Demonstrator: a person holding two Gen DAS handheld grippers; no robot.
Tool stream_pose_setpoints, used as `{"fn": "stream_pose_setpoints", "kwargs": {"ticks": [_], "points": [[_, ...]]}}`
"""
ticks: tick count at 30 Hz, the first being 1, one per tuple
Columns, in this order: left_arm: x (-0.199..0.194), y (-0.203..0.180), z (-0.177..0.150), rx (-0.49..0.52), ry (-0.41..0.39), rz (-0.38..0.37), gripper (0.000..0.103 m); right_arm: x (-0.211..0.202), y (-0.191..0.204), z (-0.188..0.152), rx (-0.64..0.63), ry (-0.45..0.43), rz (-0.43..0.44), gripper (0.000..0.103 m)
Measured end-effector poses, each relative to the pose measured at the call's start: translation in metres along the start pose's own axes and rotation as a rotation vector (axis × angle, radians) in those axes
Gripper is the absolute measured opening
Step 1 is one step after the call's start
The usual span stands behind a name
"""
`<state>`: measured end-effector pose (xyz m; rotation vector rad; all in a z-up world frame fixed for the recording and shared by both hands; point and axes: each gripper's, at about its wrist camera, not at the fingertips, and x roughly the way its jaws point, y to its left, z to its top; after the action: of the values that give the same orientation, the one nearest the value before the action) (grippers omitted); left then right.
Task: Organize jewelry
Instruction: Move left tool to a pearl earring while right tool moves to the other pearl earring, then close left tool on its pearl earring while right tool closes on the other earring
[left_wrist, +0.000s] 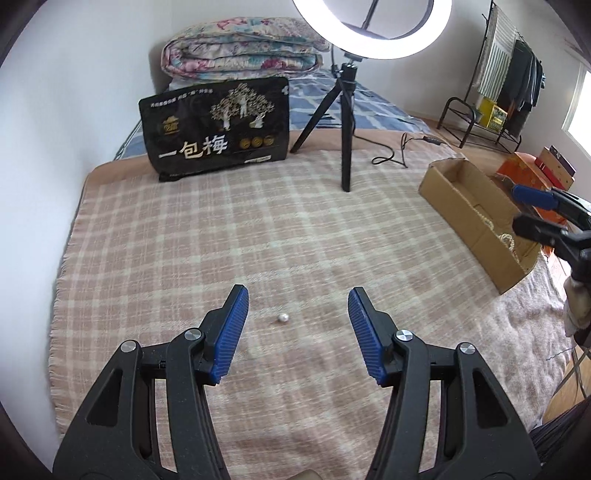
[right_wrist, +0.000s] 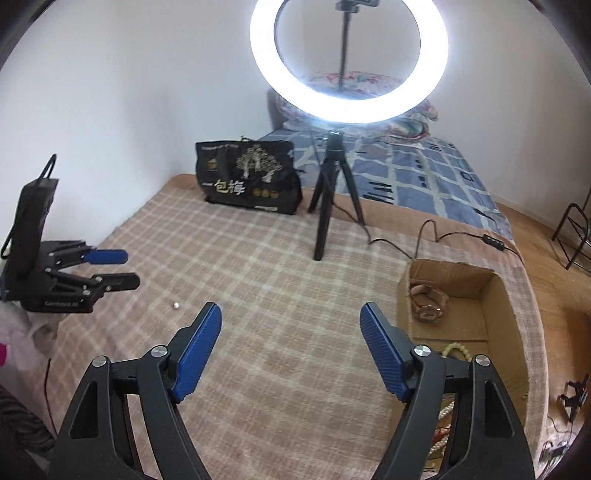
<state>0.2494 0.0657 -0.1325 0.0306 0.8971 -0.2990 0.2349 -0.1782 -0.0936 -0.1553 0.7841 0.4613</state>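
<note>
A small white pearl bead (left_wrist: 283, 317) lies on the plaid blanket, between and just beyond the open fingers of my left gripper (left_wrist: 298, 301). The bead also shows in the right wrist view (right_wrist: 176, 305), below the left gripper (right_wrist: 125, 267). An open cardboard box (left_wrist: 476, 218) sits at the right; in the right wrist view the box (right_wrist: 480, 317) holds a wristwatch (right_wrist: 428, 301) and bead strands (right_wrist: 456, 350). My right gripper (right_wrist: 291, 314) is open and empty over the blanket left of the box; it also shows in the left wrist view (left_wrist: 532, 210).
A ring light on a black tripod (right_wrist: 330, 192) stands mid-blanket, its cable (right_wrist: 454, 236) trailing right. A black printed bag (left_wrist: 216, 129) stands at the back by the wall. A folded quilt (left_wrist: 240, 48) lies behind. A clothes rack (left_wrist: 513, 74) stands far right.
</note>
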Motion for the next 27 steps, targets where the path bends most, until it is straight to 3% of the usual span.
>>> {"fn": "stream_pose_setpoints", "kwargs": {"ticks": [4, 6, 11, 17, 27], "points": [[0.014, 0.009, -0.009, 0.003, 0.049, -0.012, 0.058, 0.021, 0.025, -0.013, -0.074, 0.054, 0.078, 0.060], [0.021, 0.011, -0.014, 0.016, 0.066, -0.009, 0.057, 0.034, 0.037, -0.021, -0.115, 0.094, 0.110, 0.050], [0.043, 0.010, -0.025, 0.071, 0.110, 0.004, 0.048, 0.062, 0.060, -0.040, -0.197, 0.170, 0.186, 0.036], [0.064, 0.013, -0.031, 0.095, 0.143, 0.016, 0.038, 0.084, 0.074, -0.048, -0.238, 0.206, 0.255, 0.028], [0.088, 0.003, -0.031, 0.148, 0.157, 0.024, 0.038, 0.106, 0.074, -0.051, -0.226, 0.220, 0.310, 0.017]]}}
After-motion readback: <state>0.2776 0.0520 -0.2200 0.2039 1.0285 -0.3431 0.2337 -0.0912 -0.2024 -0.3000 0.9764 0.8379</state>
